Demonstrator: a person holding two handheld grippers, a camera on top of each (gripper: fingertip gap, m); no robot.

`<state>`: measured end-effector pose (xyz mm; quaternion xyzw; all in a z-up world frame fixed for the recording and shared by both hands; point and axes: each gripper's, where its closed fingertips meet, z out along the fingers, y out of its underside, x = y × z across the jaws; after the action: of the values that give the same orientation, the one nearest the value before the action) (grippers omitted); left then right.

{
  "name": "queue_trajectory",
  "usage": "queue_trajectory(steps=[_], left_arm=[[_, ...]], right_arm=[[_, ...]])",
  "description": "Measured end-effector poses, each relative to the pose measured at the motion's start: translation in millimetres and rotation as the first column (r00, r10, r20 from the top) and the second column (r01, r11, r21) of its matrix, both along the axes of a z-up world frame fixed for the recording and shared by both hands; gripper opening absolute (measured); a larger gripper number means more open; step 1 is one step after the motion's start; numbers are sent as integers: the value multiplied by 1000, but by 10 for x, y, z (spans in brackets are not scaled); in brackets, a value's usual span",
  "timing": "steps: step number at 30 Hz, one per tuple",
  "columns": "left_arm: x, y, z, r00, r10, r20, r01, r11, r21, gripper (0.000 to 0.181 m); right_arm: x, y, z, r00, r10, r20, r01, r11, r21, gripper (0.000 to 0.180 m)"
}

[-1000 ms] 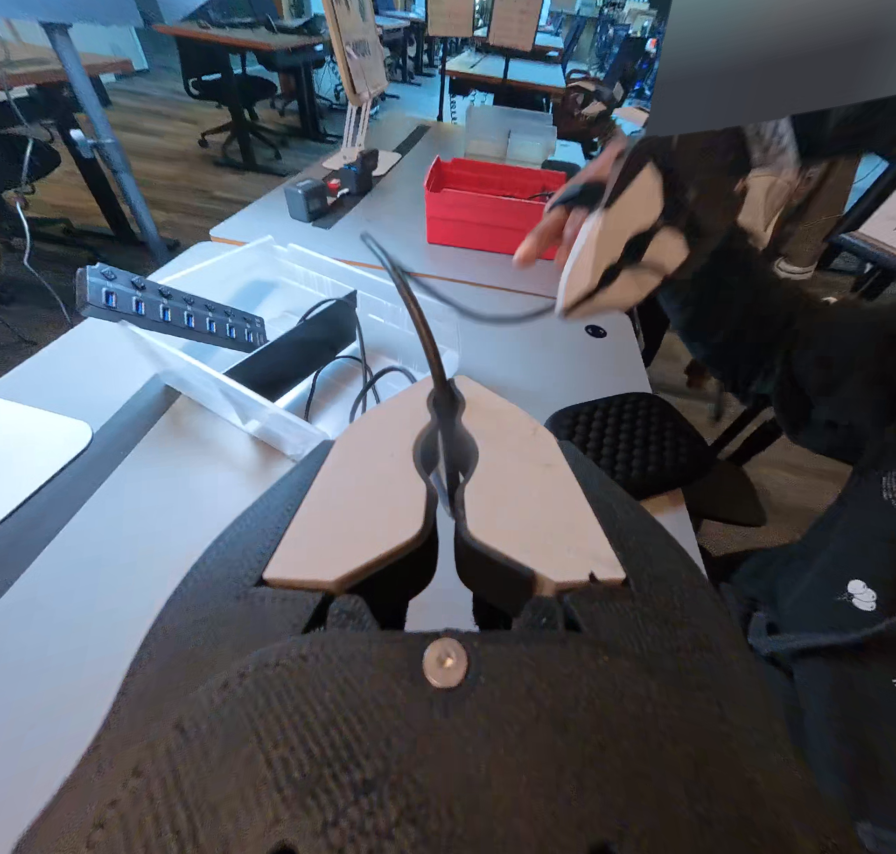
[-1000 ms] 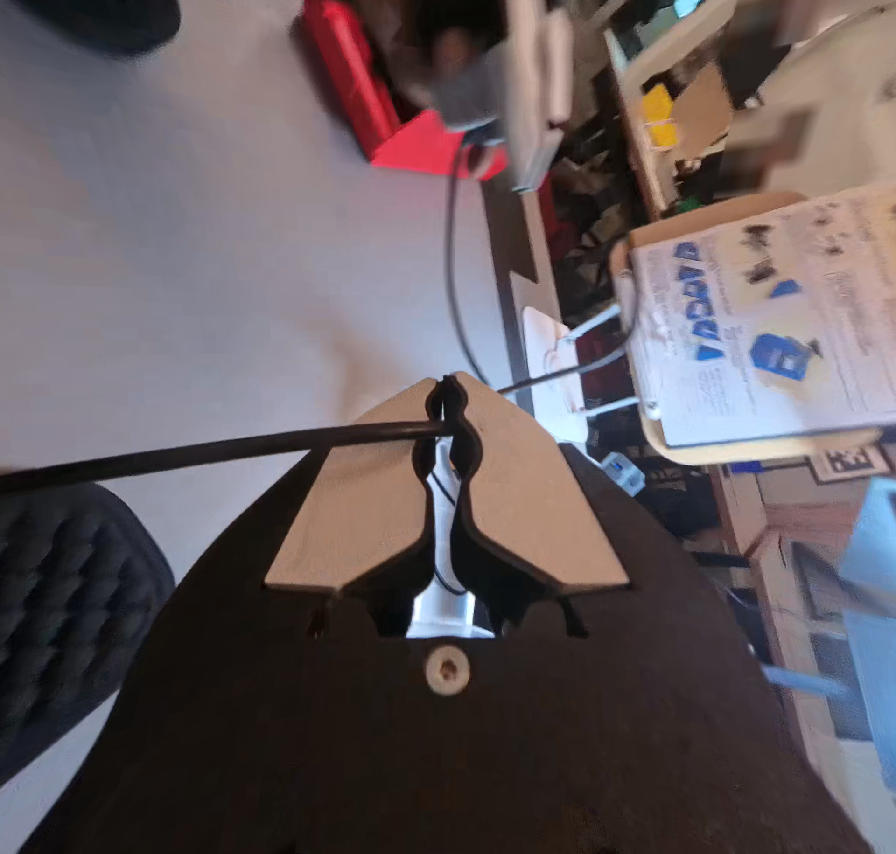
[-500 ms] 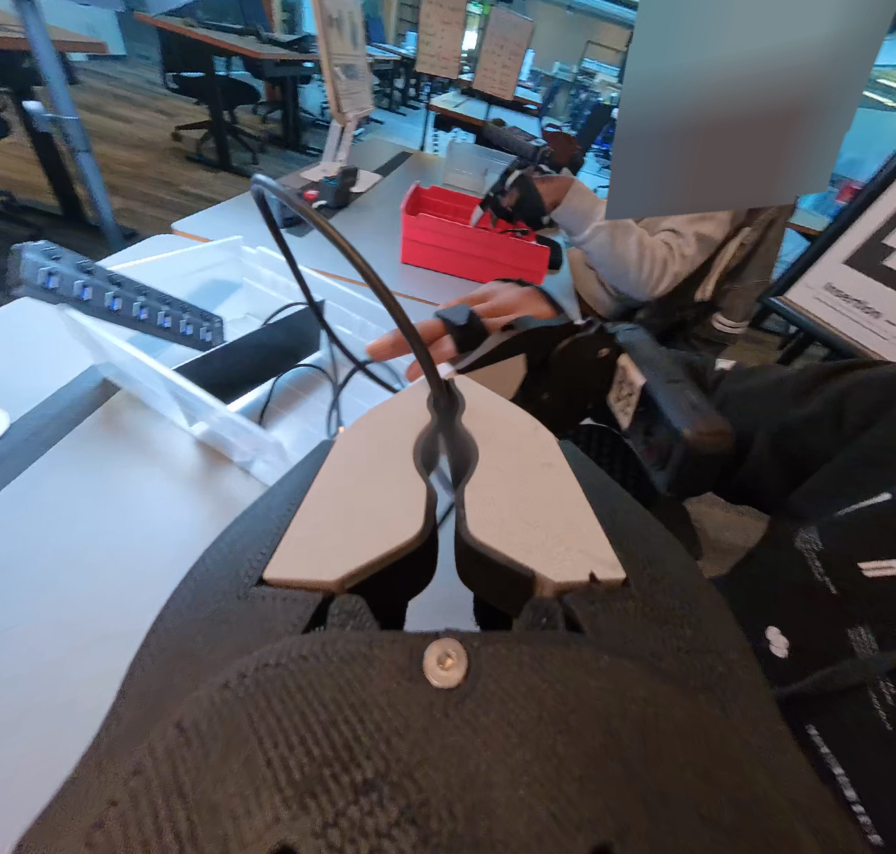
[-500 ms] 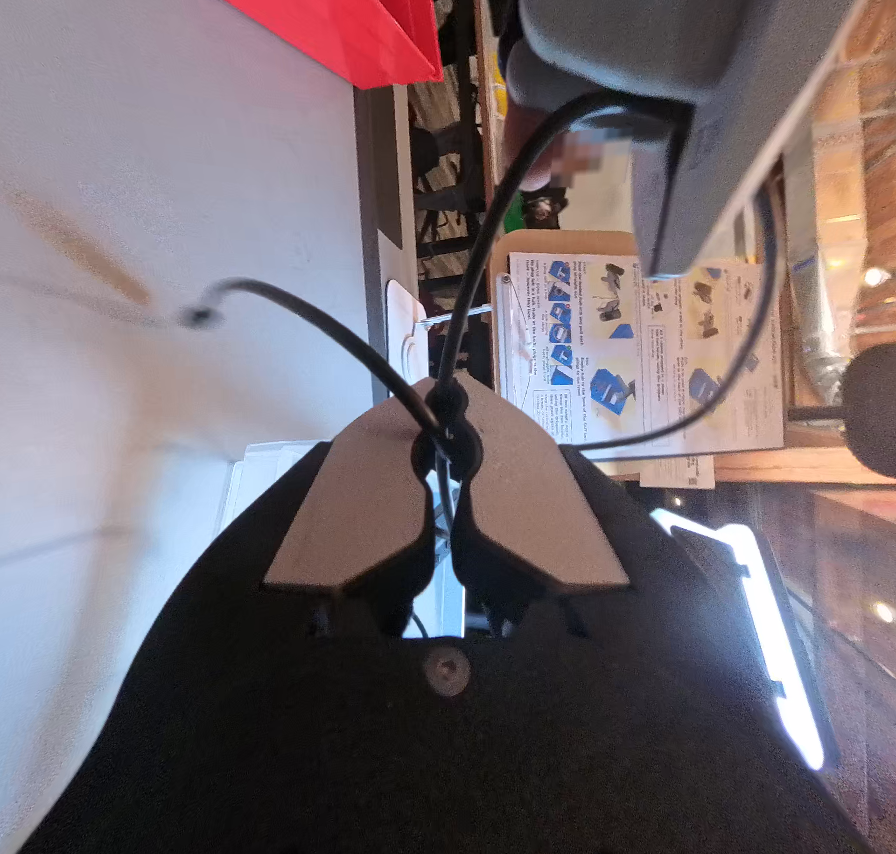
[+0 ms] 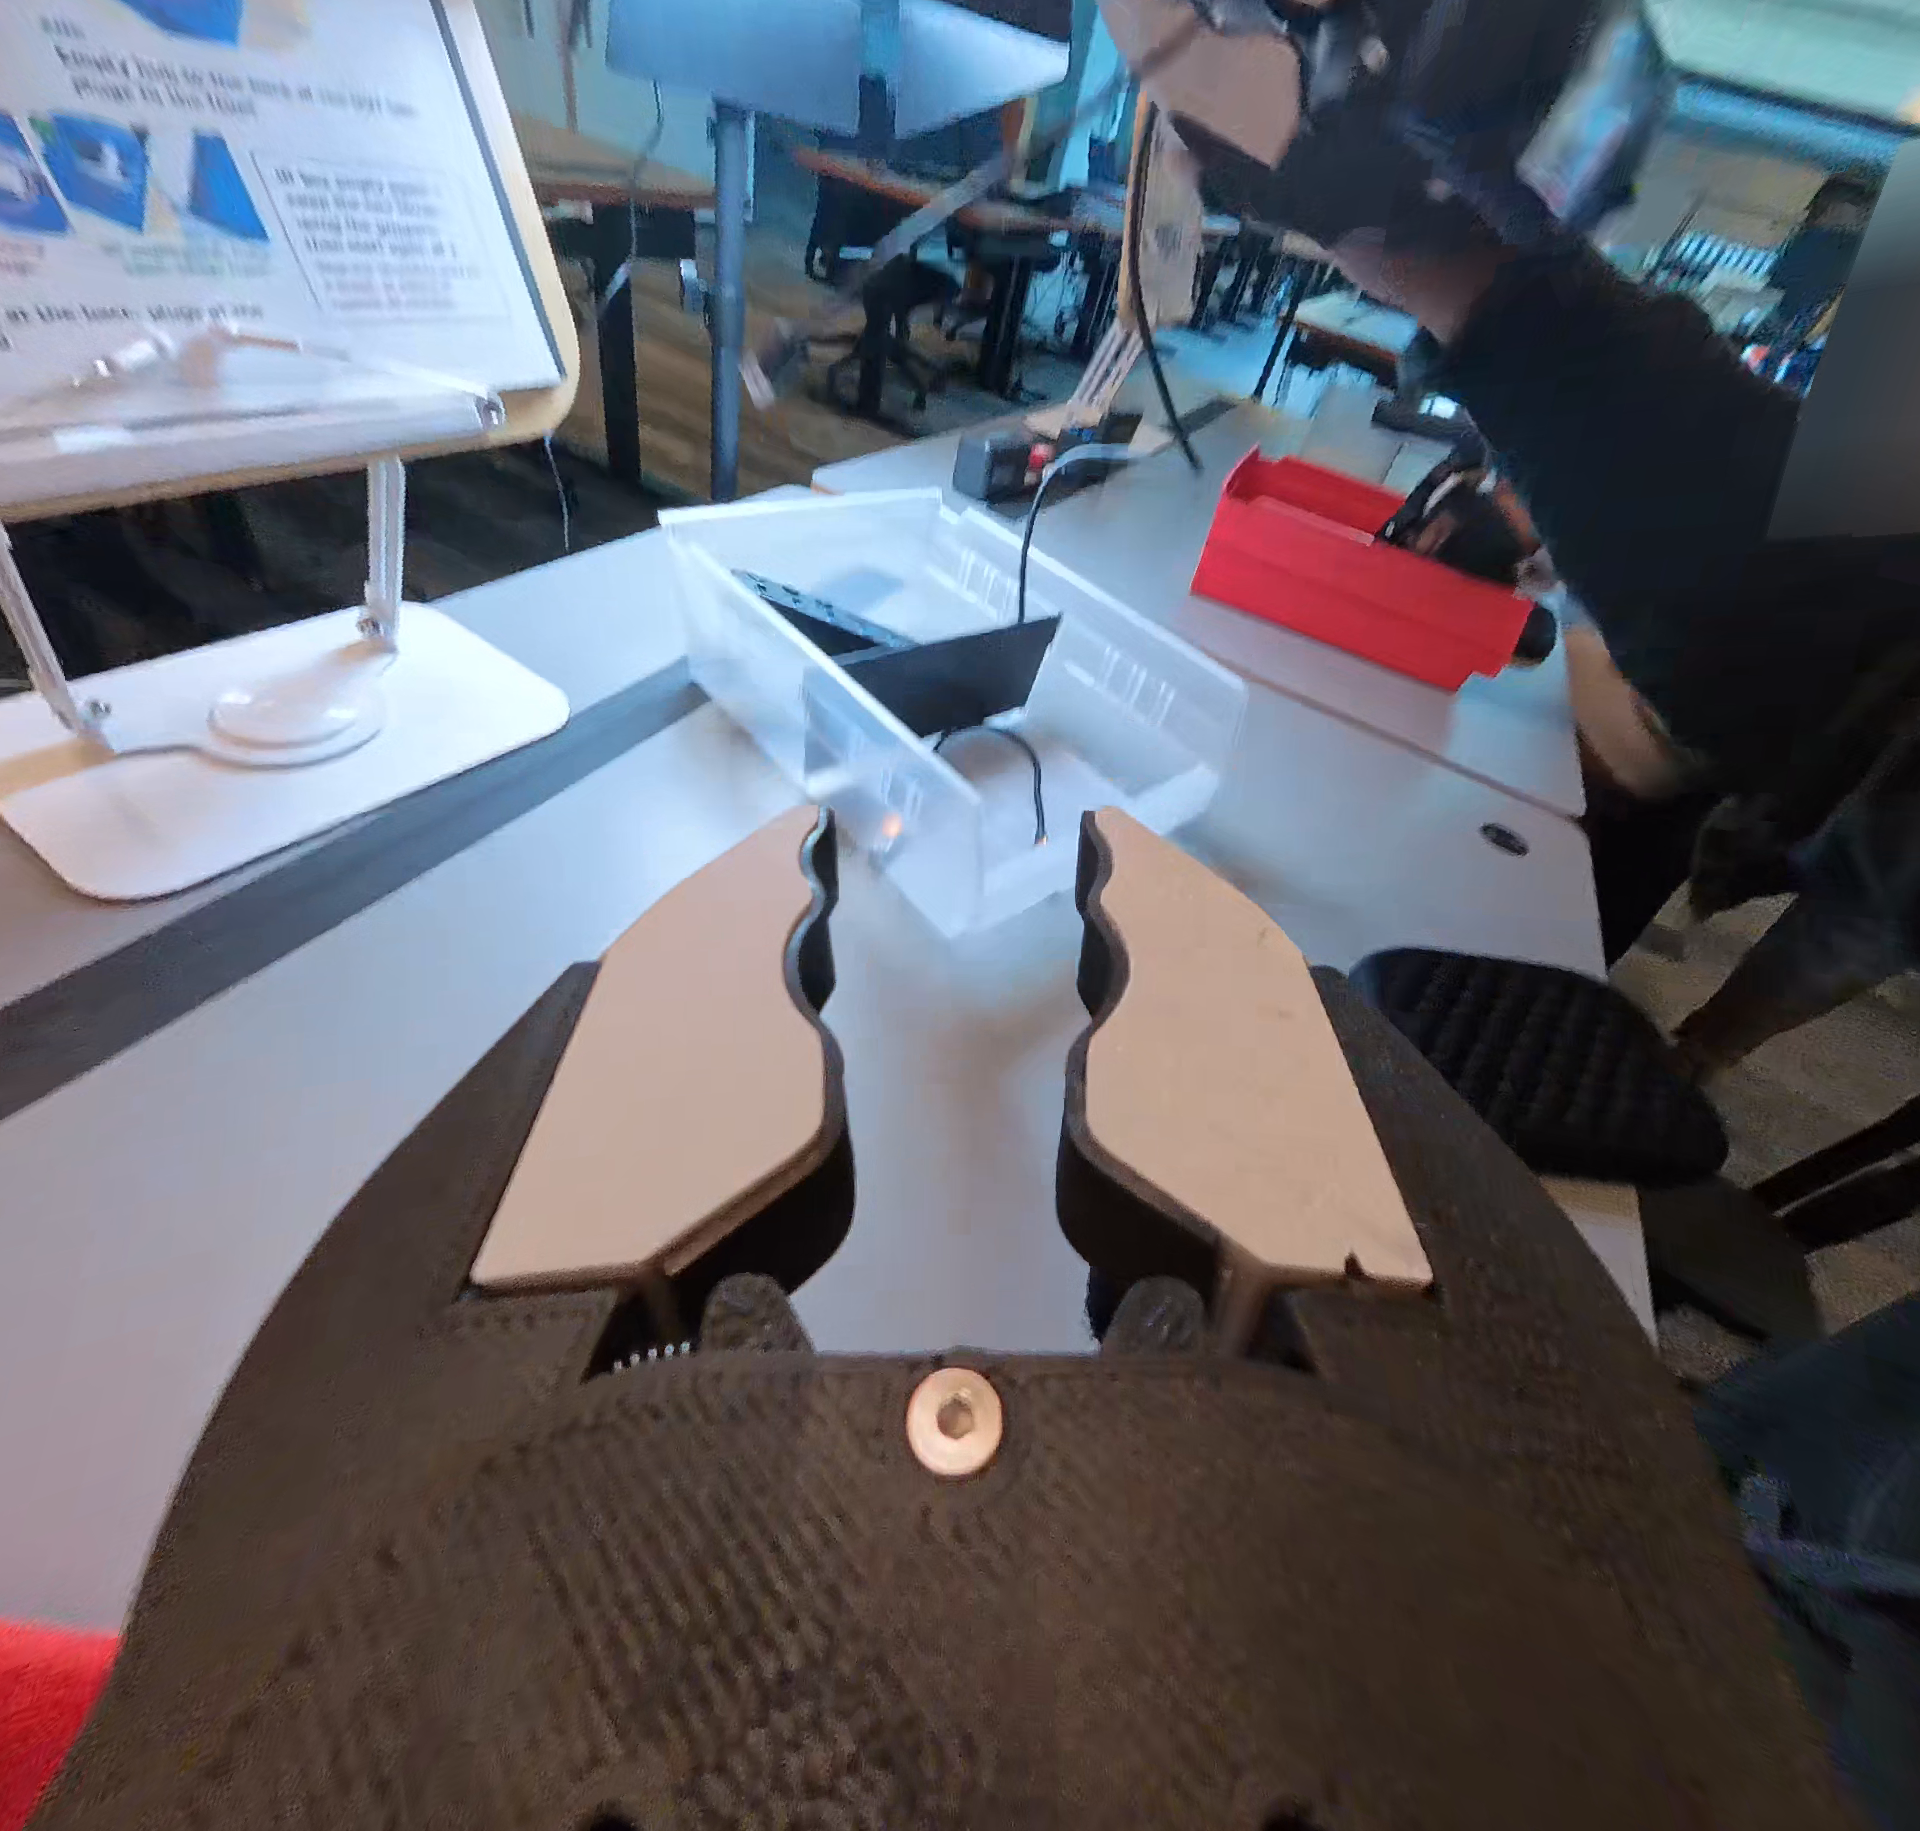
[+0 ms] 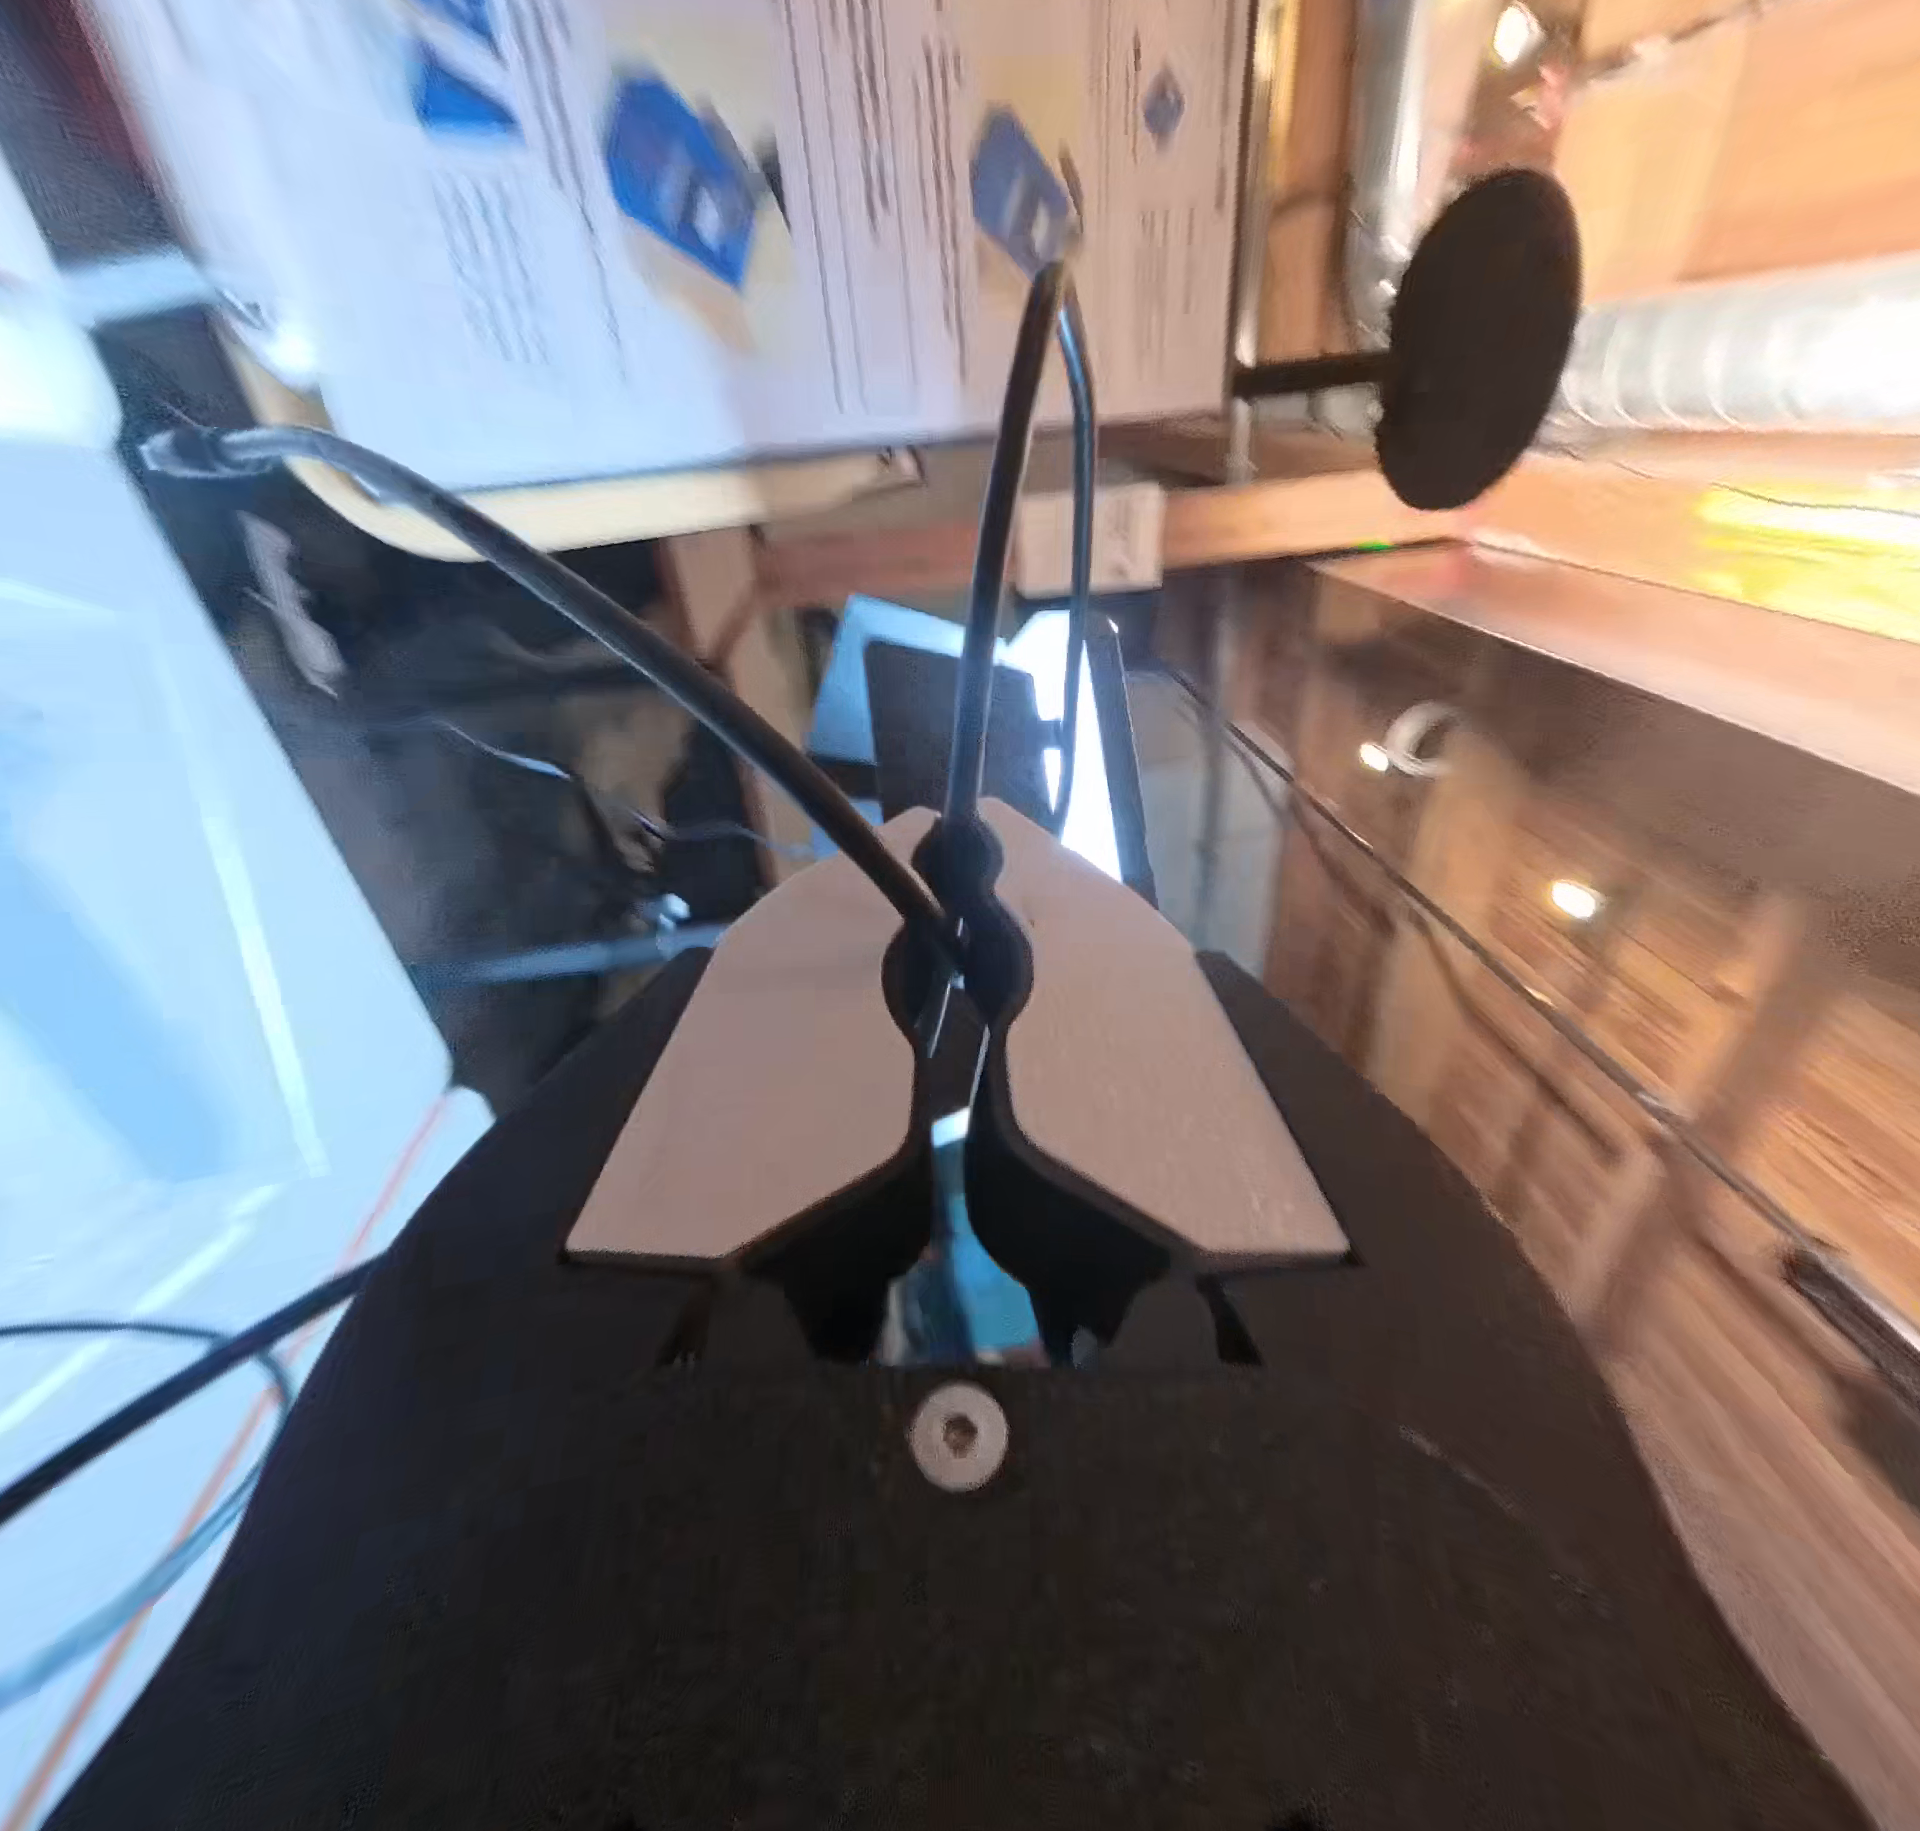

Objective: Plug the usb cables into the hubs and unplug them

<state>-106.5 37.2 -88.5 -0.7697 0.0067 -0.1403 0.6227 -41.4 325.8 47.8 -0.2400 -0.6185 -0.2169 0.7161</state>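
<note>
A: Status, L claw (image 5: 948, 836)?

B: Changed vs. 0.5 s ago: it was pinching the thin black USB cable (image 6: 997, 555); now the fingers are spread wide with nothing between them. Cable released on the L side.

A: And the R claw (image 6: 961, 851)?

B: Pressed together, pinching that cable at the fingertips, same as 0.5 s ago. One strand runs up toward 12 o'clock, another arcs off to 10 o'clock and ends in a blurred plug. Handover L→R looks complete; judgement only.

A: Meaning for the task?

B: Probably an unplug/stow phase: cable is free of any hub in view. No hub can be made out in the current views. A second black cable end (image 5: 1023, 773) lies in the clear plastic rectangular bin (image 5: 1132, 701) on the grey counter (image 5: 312, 1054), at 12 o'clock from the L claw.

A: Pose, L?

B: Held low over the counter, pointing forward at the bin, level, near it but not touching. White-based document stand (image 5: 281, 711) at 10 o'clock; red plastic tray (image 5: 1340, 576) at 1 o'clock.

A: Pose, R?

B: Raised high at 1 o'clock in the L view, cable hanging below it. Its own view is rolled sideways and motion-blurred, so it is swinging fast.
</note>
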Motion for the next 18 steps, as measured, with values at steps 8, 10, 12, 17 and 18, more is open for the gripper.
queue_trajectory(steps=[8,10,12,17,18], left_arm=[[363,-123,-858,996,-81,-19,76,979,-191,42],[382,-141,-960,996,-87,-36,77,974,-213,42],[374,-137,-1009,996,-87,-29,79,973,-219,42],[394,-115,-1080,994,-102,25,106,968,-226,41],[406,-116,-1098,994,-107,29,111,967,-229,41]], right_arm=[[-432,704,-1796,942,-104,319,138,987,-84,0],[-455,711,-2239,907,-29,420,152,953,-263,0],[-446,675,-2537,876,63,478,185,872,-454,0],[-428,466,-2837,823,301,482,263,551,-792,2],[-416,434,-2871,807,335,486,293,488,-822,2]])
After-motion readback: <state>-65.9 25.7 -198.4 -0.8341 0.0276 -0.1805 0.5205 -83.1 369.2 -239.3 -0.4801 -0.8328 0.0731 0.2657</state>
